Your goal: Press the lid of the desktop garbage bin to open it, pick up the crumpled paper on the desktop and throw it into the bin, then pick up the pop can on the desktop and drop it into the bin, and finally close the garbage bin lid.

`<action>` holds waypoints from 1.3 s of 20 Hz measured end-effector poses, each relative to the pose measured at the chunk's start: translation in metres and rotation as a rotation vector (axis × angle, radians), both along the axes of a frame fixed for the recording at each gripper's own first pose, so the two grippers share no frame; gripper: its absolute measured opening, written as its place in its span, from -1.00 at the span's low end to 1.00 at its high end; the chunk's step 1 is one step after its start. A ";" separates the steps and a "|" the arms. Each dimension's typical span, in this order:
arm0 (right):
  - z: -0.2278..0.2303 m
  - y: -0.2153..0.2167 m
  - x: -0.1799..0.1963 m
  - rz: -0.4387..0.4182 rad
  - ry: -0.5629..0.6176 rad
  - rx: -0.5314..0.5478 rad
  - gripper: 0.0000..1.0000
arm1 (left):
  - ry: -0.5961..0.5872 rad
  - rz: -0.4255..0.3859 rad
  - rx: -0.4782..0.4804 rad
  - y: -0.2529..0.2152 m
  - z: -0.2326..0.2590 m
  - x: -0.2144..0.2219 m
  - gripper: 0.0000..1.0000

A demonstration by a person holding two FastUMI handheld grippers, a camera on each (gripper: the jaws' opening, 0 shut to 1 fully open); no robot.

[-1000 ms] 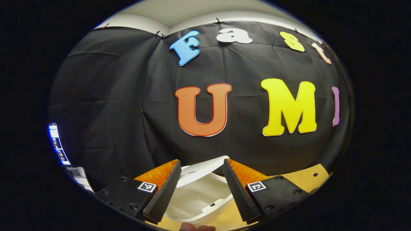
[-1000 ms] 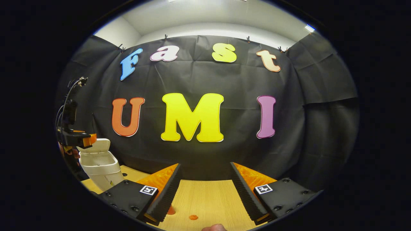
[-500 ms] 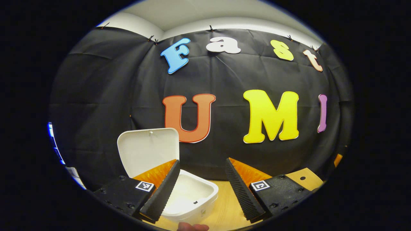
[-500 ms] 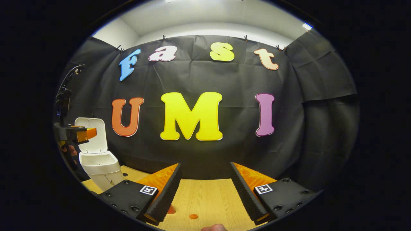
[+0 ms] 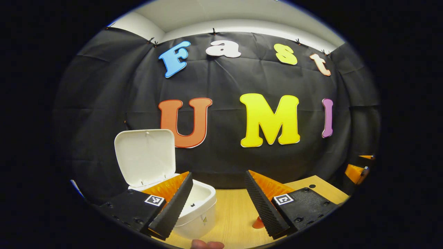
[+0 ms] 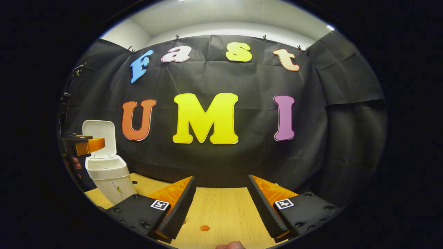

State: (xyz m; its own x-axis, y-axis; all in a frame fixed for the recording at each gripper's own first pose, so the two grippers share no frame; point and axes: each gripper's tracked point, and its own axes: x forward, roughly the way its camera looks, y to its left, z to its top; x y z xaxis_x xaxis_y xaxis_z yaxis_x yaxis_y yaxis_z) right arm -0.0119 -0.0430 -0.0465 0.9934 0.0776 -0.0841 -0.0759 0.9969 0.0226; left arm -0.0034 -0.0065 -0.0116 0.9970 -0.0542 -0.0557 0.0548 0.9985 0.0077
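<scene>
The garbage bin [image 5: 197, 214] stands at the far left of the wooden desktop [image 5: 235, 214], close to the black cloth wall, and its lid [image 5: 145, 157] is swung fully up on the rear hinge, so the mouth faces up and is free for dropping things in. Judging from that, the opening step is done and the paper comes next.

In the left gripper view, the left gripper [image 5: 219, 204] hangs just near and slightly right of the bin, its two fingers spread wide with nothing between them; the left-hand finger overlaps the bin's rim in the picture, but I cannot tell whether it touches. Held this way it leaves the opening uncovered. In the right gripper view the same bin [image 6: 107, 178] sits far off to the left with the lid [image 6: 100, 138] upright, and the left gripper [image 6: 84, 145] shows beside it at lid height.

The right gripper [image 6: 221, 207] is well apart from the bin, over the bare middle of the desktop [image 6: 221, 211], fingers likewise spread and holding nothing, ready to close on something. A small orange mark [image 6: 205, 228] lies on the wood just ahead of it. Neither the crumpled paper nor the pop can is to be made out here, so the next move likely calls for tilting a gripper down to find the paper.
</scene>
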 end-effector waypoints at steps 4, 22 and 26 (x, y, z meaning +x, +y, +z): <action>-0.021 0.010 -0.004 0.066 0.031 -0.001 0.87 | 0.031 -0.029 -0.015 -0.016 -0.012 -0.016 0.96; -0.237 0.056 0.020 0.309 0.441 -0.129 0.88 | 0.135 0.086 0.038 0.022 -0.038 -0.061 0.96; -0.276 0.058 0.035 0.325 0.528 -0.136 0.89 | 0.153 0.143 0.043 0.039 -0.042 -0.072 0.96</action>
State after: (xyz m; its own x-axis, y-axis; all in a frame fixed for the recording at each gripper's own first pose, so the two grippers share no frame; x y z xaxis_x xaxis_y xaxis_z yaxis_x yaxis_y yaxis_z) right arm 0.0228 0.0154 -0.3229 0.7431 0.3224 -0.5864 -0.3881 0.9215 0.0147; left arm -0.0754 0.0327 -0.0532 0.9741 0.0930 -0.2063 -0.0837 0.9951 0.0533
